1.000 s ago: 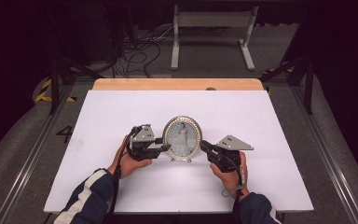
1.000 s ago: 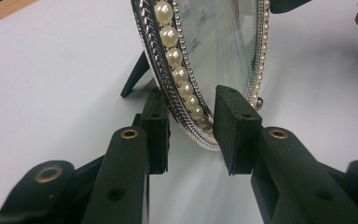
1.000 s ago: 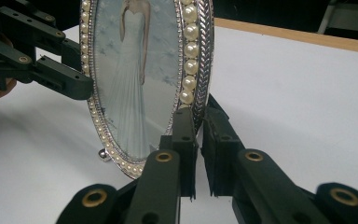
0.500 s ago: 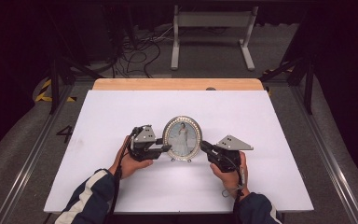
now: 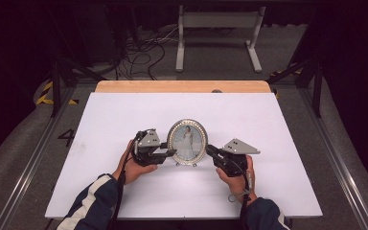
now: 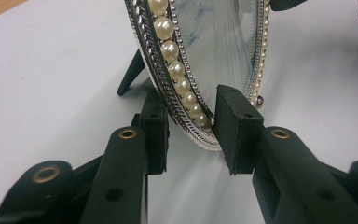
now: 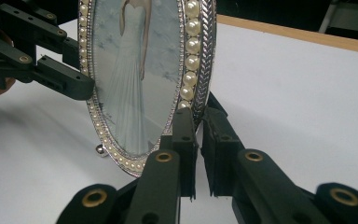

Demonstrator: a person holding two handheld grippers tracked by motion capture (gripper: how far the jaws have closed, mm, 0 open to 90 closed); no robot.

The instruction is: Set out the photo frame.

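Observation:
An oval silver picture frame (image 5: 188,141) rimmed with pearls stands upright on the white table top (image 5: 120,120) and shows a figure in a long pale dress. My left gripper (image 5: 171,152) is at its left rim. In the left gripper view the gripper (image 6: 193,130) has its pads pressed on the lower rim of the frame (image 6: 177,79), one behind and one in front. My right gripper (image 5: 209,149) is at the right rim. In the right gripper view the gripper (image 7: 199,135) is nearly closed on the frame's (image 7: 135,70) thin edge.
The frame's black easel leg (image 6: 131,74) rests on the table behind it. A wooden strip (image 5: 182,86) runs along the table's far edge. Beyond it are a dark floor with cables (image 5: 143,52) and a white stand (image 5: 218,28). Metal rails (image 5: 24,172) flank the table.

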